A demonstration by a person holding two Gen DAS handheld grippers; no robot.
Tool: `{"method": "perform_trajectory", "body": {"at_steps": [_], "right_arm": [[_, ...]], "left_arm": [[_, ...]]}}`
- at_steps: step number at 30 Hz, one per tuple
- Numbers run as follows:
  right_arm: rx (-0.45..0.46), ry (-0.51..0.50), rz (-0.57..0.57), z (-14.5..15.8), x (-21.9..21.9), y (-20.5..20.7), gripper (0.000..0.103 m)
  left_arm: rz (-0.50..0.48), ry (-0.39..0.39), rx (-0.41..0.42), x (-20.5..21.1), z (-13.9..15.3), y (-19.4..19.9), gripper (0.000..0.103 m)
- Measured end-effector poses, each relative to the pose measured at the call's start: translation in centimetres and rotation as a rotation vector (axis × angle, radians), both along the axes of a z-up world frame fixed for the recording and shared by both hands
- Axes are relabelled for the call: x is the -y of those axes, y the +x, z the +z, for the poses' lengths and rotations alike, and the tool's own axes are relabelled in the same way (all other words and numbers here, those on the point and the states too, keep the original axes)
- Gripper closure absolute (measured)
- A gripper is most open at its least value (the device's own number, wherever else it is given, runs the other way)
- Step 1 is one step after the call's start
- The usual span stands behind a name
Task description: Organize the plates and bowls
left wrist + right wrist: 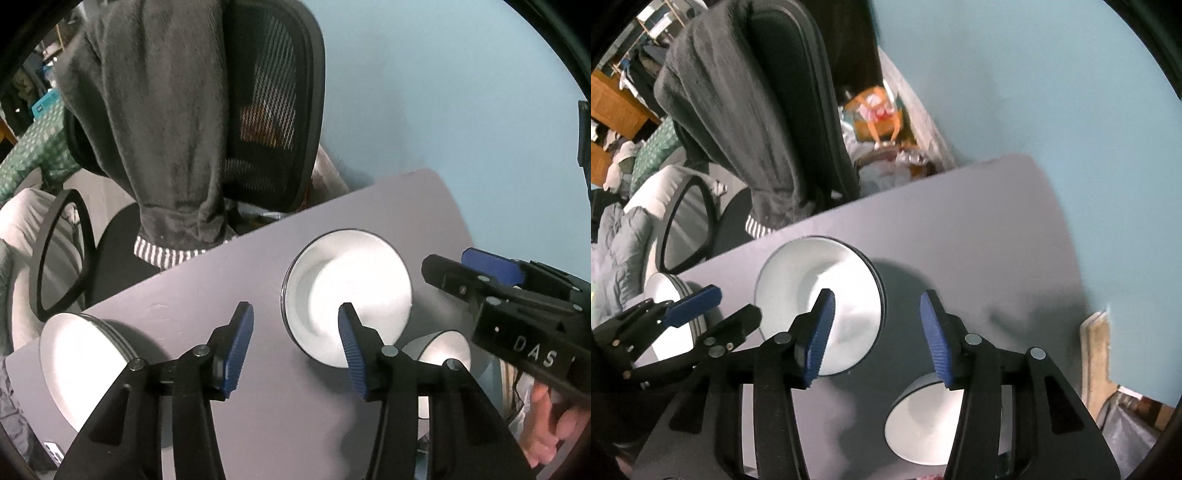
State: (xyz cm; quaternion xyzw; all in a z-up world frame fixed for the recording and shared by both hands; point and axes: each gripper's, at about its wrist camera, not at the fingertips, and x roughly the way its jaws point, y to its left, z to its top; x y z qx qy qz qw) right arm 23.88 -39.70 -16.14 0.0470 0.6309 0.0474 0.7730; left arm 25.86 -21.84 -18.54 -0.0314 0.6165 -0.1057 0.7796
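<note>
A white plate with a dark rim lies in the middle of the grey table; it also shows in the right wrist view. A stack of white bowls sits at the left. A single white bowl sits near the front right. My left gripper is open and empty, above the table left of the plate. My right gripper is open and empty, hovering over the plate's right edge and the single bowl; it also shows in the left wrist view.
An office chair draped with a dark grey garment stands behind the table's far edge. A light blue wall runs along the right. Clutter and bags lie on the floor beyond. A wooden board leans at the table's right.
</note>
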Motion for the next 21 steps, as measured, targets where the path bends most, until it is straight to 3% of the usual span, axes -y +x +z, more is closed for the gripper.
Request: {"method": "perform_trajectory", "body": {"at_steps": [2,7,21], "right_arm": [[0.031,0.001,-0.006,1.1,0.1,-0.4,0.045],[0.097,0.018,-0.022,3.9,0.2,-1.4,0.036],[0.25,0.003,-0.021,9.7,-0.5,-5.1,0.035]], "left_arm": [[0.01,-0.012,0.036,-0.4,1.3,-0.6,0.043],[0.015,-0.039,0.105,-1.0,4.1,-2.1,0.043],[0.013,-0.091,0.239,-2.1,9.9,-7.0,0.034]]}}
